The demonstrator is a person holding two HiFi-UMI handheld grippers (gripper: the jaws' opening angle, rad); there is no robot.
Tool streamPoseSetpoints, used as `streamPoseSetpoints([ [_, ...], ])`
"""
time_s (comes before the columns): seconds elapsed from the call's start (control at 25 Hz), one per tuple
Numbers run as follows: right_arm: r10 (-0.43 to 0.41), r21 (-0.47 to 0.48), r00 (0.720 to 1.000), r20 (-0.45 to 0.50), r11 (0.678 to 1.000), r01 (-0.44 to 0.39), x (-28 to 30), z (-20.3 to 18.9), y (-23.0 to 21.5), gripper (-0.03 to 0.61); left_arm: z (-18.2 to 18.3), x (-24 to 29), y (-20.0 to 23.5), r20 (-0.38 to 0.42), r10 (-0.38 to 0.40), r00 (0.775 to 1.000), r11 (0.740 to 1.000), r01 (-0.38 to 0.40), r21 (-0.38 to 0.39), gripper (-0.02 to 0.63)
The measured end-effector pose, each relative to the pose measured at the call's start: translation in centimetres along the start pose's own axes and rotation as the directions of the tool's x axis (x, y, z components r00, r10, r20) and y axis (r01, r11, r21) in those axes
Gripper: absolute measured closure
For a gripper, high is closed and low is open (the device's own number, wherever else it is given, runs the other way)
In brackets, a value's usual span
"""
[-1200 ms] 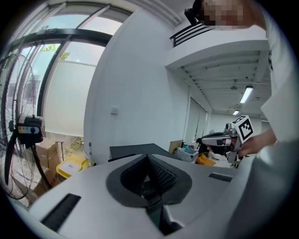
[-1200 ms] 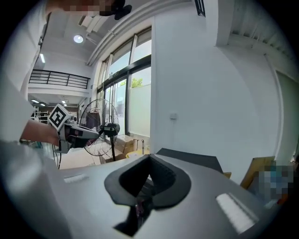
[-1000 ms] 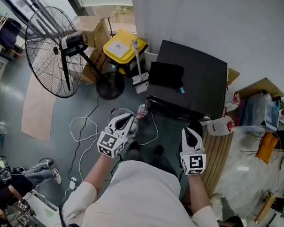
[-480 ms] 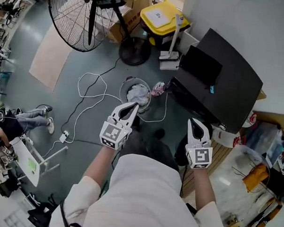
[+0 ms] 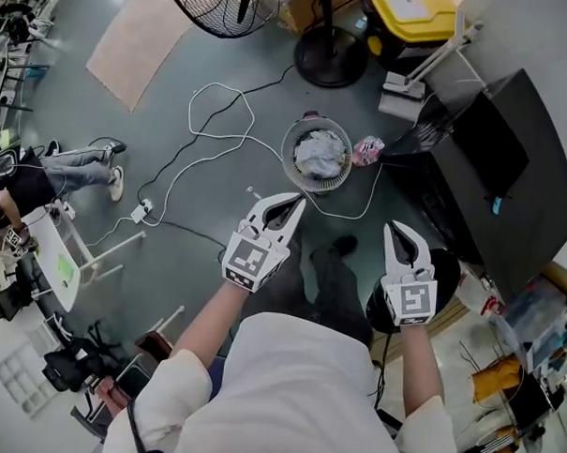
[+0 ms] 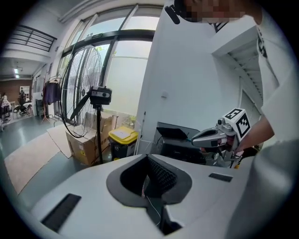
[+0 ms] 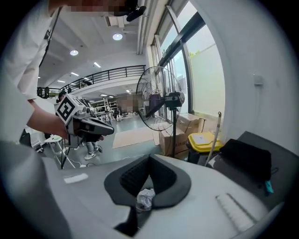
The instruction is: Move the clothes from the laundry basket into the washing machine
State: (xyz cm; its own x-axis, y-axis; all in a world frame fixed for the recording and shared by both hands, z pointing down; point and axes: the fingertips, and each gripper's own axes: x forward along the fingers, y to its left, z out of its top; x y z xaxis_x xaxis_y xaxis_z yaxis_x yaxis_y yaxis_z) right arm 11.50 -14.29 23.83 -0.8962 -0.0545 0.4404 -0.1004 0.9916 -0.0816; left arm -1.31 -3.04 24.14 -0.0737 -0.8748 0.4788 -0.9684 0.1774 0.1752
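Hovering above the floor, the left gripper and right gripper both have their jaws together and empty. The laundry basket stands at 1 o'clock from the left gripper, with clothes inside. The black washing machine sits at the basket's 3 o'clock.

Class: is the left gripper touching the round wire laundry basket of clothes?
Apart. Head view shows grey floor between left gripper and round wire laundry basket.

There are two grippers, the left hand-held gripper and the right hand-held gripper; one laundry basket; one standing fan; one yellow bin; one black washing machine.
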Motion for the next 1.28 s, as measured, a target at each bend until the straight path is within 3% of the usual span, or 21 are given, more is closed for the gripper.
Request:
streamPoseSetpoints([
  [0.32,-0.05,-0.039,0.999,0.0,0.998,0.05,8.8,1.3,1.9,0.568,-3.4,-0.2,7.2,-0.015,-0.036,0.999,0.999,0.036,0.013,0.607],
  [0.56,-0.027,-0.049,1.0,-0.011,0.998,0.027,14.2,-0.2,2.7,0.568,-6.3,1.9,10.4,-0.025,-0.054,0.998,0.999,0.054,0.004,0.607],
  [0.84,0.045,-0.111,0.998,-0.052,0.993,-0.05,19.6,-6.1,2.1,0.568,-11.5,5.5,13.4,-0.009,0.015,1.0,1.0,-0.015,0.015,0.607],
  [1.04,0.109,-0.18,0.992,-0.062,0.976,-0.118,23.6,-11.2,2.2,0.568,-17.7,8.5,15.3,-0.018,0.056,0.998,0.998,-0.057,-0.009,0.607],
  [1.28,0.132,-0.178,0.984,-0.116,0.972,-0.151,28.5,-19.2,2.2,0.568,-25.0,13.4,16.8,-0.043,0.086,0.995,0.994,-0.089,-0.056,0.607],
])
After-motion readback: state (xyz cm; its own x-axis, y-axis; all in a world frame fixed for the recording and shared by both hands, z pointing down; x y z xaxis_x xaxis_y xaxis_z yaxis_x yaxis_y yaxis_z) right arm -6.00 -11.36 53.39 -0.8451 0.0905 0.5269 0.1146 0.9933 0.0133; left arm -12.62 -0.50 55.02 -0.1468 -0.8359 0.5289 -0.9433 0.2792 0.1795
